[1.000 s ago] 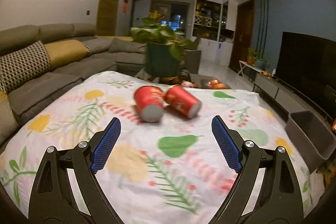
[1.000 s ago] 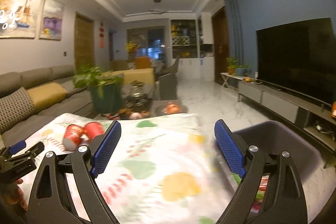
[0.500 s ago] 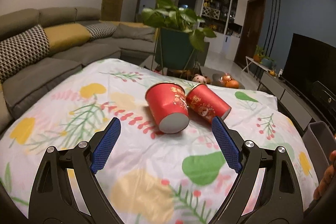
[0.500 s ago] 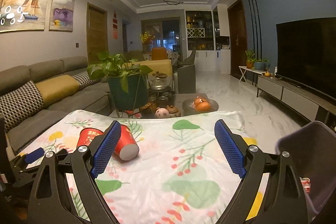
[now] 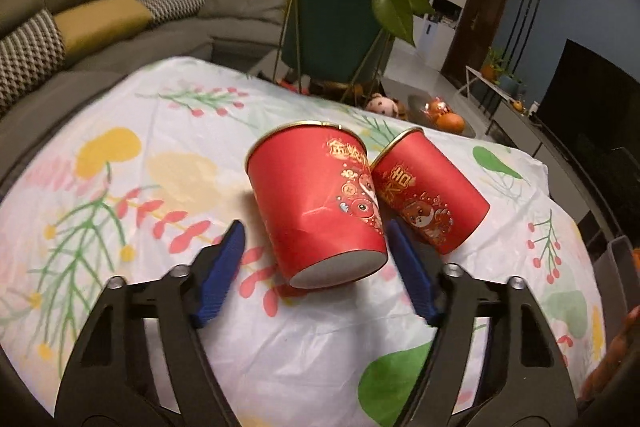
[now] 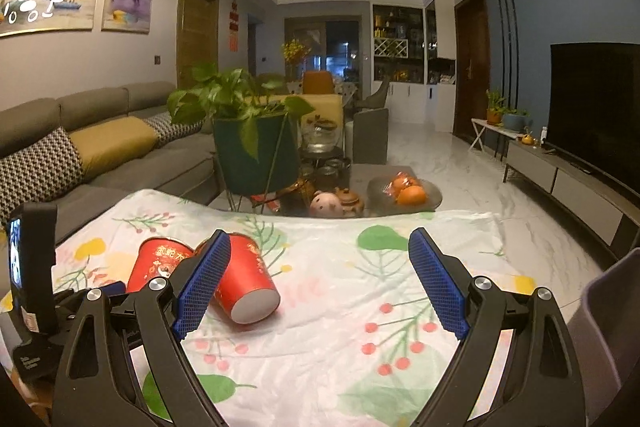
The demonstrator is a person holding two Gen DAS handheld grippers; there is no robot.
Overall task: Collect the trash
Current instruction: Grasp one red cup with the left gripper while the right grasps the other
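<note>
The nearer red paper cup with gold print (image 5: 320, 203) lies on its side on the floral-clothed tabletop (image 5: 120, 187), grey base toward the left tongs (image 5: 316, 247), its long axis running away from them; these tongs stand apart, straddling the base without touching; a second red cup (image 5: 430, 203) touches its right side; the right tongs (image 6: 320, 275) hang apart, farther off; the grey bin (image 6: 612, 327) right of the cups is cut off, its contents unseen.
</note>
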